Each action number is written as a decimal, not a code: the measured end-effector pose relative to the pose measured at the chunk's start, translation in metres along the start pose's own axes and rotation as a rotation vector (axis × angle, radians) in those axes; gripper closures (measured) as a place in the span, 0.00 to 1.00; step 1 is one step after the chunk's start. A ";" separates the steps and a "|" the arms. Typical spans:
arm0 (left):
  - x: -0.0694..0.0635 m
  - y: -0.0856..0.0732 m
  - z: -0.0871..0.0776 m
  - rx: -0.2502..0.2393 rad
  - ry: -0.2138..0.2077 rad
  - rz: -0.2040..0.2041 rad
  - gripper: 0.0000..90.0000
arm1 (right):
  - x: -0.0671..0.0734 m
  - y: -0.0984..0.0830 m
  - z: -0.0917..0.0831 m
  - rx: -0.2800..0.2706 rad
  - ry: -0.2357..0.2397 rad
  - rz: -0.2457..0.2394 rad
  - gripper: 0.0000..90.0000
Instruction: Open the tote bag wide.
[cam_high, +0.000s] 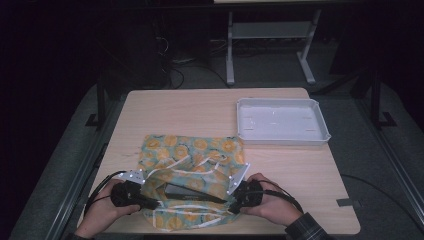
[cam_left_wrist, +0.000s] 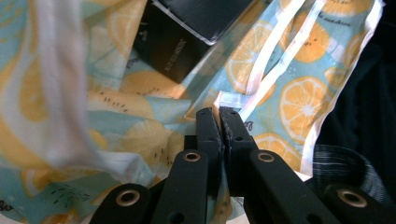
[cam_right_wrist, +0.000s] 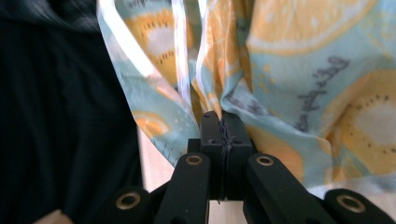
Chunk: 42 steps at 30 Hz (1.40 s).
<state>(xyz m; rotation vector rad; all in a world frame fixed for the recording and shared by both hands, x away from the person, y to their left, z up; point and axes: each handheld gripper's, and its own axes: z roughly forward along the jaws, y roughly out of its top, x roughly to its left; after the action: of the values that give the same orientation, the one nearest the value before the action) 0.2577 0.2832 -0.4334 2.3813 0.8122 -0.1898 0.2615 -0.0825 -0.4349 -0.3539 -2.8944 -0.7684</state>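
Observation:
A light blue cloth bag printed with orange citrus slices and trimmed in white lies on the near half of the table. A flat black box rests in its open mouth, and shows again as the black box in the left gripper view. My left gripper holds the bag's near left edge. In its own view the left gripper is shut on the cloth bag at a white-trimmed corner. My right gripper grips the bag's near right edge, and the right gripper is shut on a gathered fold of the cloth bag.
A white rectangular tray stands at the back right of the wooden table. Metal table legs and cables stand on the floor beyond the far edge. A plaid sleeve comes in at the bottom right.

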 end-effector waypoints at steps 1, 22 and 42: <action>0.001 0.001 0.002 0.009 0.009 0.005 0.98 | 0.000 0.000 0.002 0.014 -0.013 -0.006 0.99; 0.021 0.008 0.012 0.026 0.162 -0.007 0.97 | -0.014 0.004 0.007 -0.018 -0.090 0.000 0.88; 0.018 0.008 0.013 0.023 0.161 0.004 0.97 | -0.025 0.019 -0.052 -0.246 -0.136 0.061 0.68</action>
<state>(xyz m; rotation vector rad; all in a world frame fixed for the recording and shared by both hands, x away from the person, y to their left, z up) 0.2780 0.2796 -0.4456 2.4430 0.8832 -0.0061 0.2941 -0.0973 -0.3857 -0.5373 -2.8997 -1.1346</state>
